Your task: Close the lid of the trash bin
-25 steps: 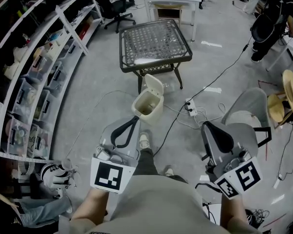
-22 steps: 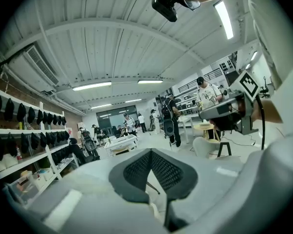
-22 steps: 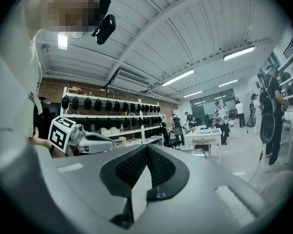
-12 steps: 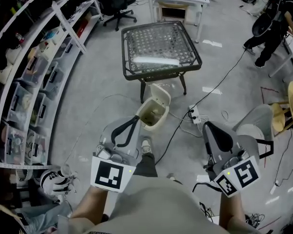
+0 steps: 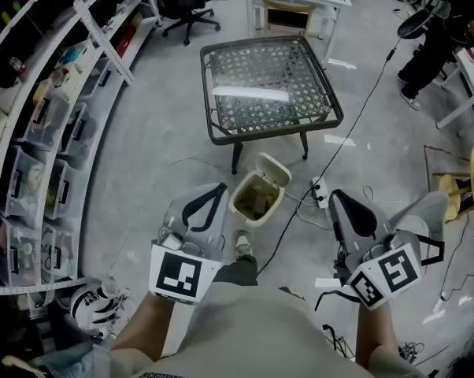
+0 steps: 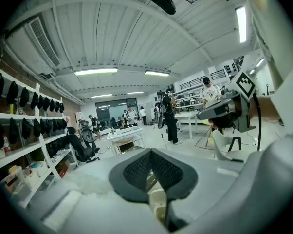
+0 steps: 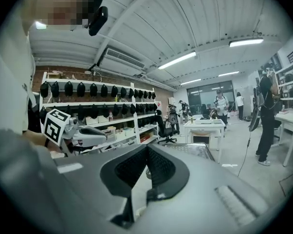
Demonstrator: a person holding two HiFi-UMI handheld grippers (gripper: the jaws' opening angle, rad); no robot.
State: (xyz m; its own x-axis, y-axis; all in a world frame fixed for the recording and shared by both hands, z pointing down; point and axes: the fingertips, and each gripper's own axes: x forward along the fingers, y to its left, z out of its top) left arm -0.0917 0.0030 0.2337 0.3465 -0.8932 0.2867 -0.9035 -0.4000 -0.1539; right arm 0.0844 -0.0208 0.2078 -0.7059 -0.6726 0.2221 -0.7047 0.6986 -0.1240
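Note:
A small beige trash bin (image 5: 255, 198) stands on the grey floor just in front of the glass table. Its lid (image 5: 274, 169) is tipped up and back, so the inside shows. My left gripper (image 5: 215, 189) hangs to the bin's left and a little nearer me, jaws together and empty. Right of the bin, and apart from it, my right gripper (image 5: 337, 199) is also shut on nothing. In the left gripper view the jaws of the left gripper (image 6: 150, 152) meet, and a beige patch (image 6: 158, 206) shows below them. The right gripper (image 7: 146, 150) points toward the shelves and the table.
A dark-framed glass table (image 5: 268, 85) stands beyond the bin. A power strip (image 5: 320, 191) and black cables lie right of the bin. Shelves with boxes (image 5: 56, 124) line the left side, a grey chair (image 5: 430, 211) is at right, and my shoe (image 5: 243, 246) is below the bin.
The view has moved forward: the bin and table now sit lower and closer to my grippers. Both grippers stay shut and the lid stays up.

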